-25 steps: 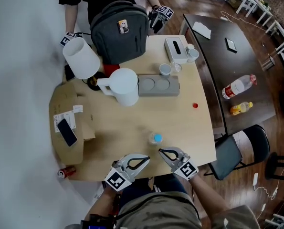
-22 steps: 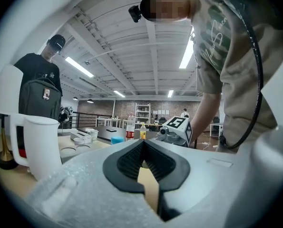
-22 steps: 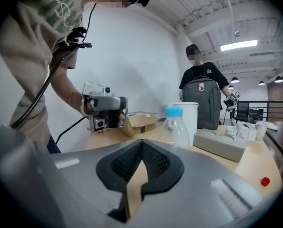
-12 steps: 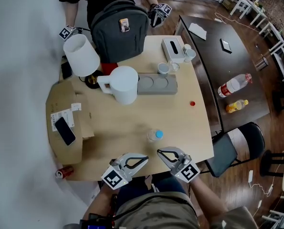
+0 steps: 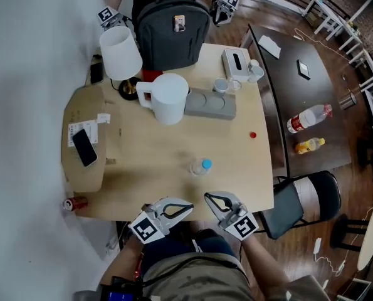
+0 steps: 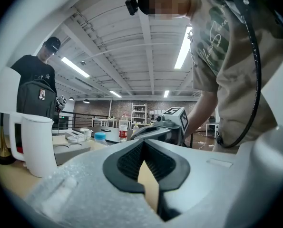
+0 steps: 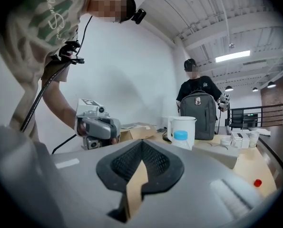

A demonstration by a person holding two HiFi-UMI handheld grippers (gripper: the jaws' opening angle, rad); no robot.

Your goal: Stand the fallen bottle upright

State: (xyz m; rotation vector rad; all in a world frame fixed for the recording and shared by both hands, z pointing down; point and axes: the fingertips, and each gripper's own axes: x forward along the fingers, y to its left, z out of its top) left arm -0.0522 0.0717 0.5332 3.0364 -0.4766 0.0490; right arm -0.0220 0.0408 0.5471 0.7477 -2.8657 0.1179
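Note:
A small clear bottle with a blue cap [image 5: 202, 166] stands upright on the light wooden table [image 5: 148, 162], a little in from the near edge. Its cap also shows in the left gripper view [image 6: 100, 137] and the right gripper view [image 7: 180, 136]. My left gripper [image 5: 189, 207] is shut and empty at the near edge, pointing right. The right gripper [image 5: 207, 197] is shut and empty too, just short of the bottle and apart from it. Each gripper's view shows its own jaws [image 6: 143, 148] [image 7: 141, 146] pressed together with nothing between, and the other gripper [image 6: 166, 126] [image 7: 96, 126] opposite.
Behind the bottle stand a white jug [image 5: 168, 99], a grey tray [image 5: 211, 104], a white-shaded lamp [image 5: 120, 52], a dark backpack [image 5: 173, 30] and a tissue box [image 5: 236, 61]. A red cap [image 5: 253, 135] lies to the right. A phone [image 5: 84, 147] lies on cardboard. A dark table [image 5: 311, 93] and a chair [image 5: 308, 196] stand on the right.
Both grippers have drawn back from the bottle toward the table's near edge. The bottle stands where it did. The head view has shifted.

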